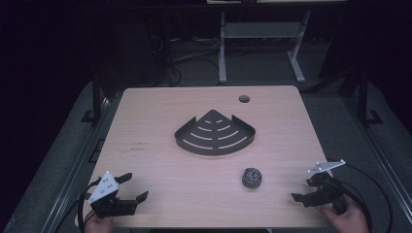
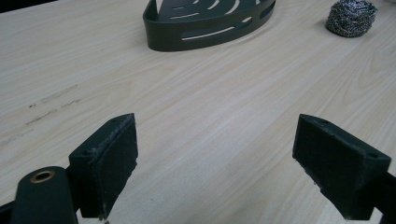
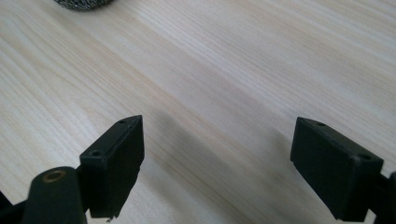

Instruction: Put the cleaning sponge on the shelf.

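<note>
The left tool (image 1: 131, 187) rests at the near left corner of the tabletop (image 1: 160, 184), jaws spread wide and holding nothing; the right tool (image 1: 307, 189), at the near right edge, is equally wide and bare. Between them, nearer the right, sits a steel-wool scrubber (image 1: 252, 177). It looks light, springy and snaggy, best pinched across its middle. Beyond lies a dark slotted corner tray (image 1: 214, 135), probably stiff metal. The left gripper view reveals the tray's slotted side wall (image 2: 205, 35), which is hard to make out from above.

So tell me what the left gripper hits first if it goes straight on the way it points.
Probably the dark corner tray, which lies ahead of the open left gripper across bare table; the steel scourer sits off to one side.
</note>
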### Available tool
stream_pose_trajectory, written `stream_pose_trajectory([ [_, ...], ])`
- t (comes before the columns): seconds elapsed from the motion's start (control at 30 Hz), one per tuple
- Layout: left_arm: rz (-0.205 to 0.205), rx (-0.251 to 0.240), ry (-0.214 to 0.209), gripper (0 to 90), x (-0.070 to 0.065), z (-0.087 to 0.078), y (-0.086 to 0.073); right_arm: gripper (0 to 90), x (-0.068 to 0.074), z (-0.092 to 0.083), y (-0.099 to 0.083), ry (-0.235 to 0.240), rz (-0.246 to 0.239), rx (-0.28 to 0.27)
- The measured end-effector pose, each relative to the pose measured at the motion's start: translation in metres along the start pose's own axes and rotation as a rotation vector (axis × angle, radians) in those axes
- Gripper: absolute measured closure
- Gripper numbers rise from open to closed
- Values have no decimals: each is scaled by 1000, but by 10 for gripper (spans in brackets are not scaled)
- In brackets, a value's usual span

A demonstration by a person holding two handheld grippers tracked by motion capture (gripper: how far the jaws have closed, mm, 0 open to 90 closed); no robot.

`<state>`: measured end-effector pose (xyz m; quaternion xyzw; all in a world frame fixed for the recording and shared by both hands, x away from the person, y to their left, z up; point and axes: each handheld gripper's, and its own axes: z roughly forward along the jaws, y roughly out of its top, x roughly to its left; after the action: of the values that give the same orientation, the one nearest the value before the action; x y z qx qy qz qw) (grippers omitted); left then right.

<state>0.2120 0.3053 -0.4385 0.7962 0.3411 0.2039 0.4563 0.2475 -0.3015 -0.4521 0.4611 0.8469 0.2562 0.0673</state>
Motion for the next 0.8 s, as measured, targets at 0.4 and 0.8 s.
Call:
stream_pose_trajectory([
  [0.4, 4, 2, -5, 133, 0, 1, 1, 171, 7, 5, 6, 8, -30, 13],
  [0.8, -5, -3, 0, 133, 2, -1, -1, 165, 22, 9, 19, 26, -84, 28],
])
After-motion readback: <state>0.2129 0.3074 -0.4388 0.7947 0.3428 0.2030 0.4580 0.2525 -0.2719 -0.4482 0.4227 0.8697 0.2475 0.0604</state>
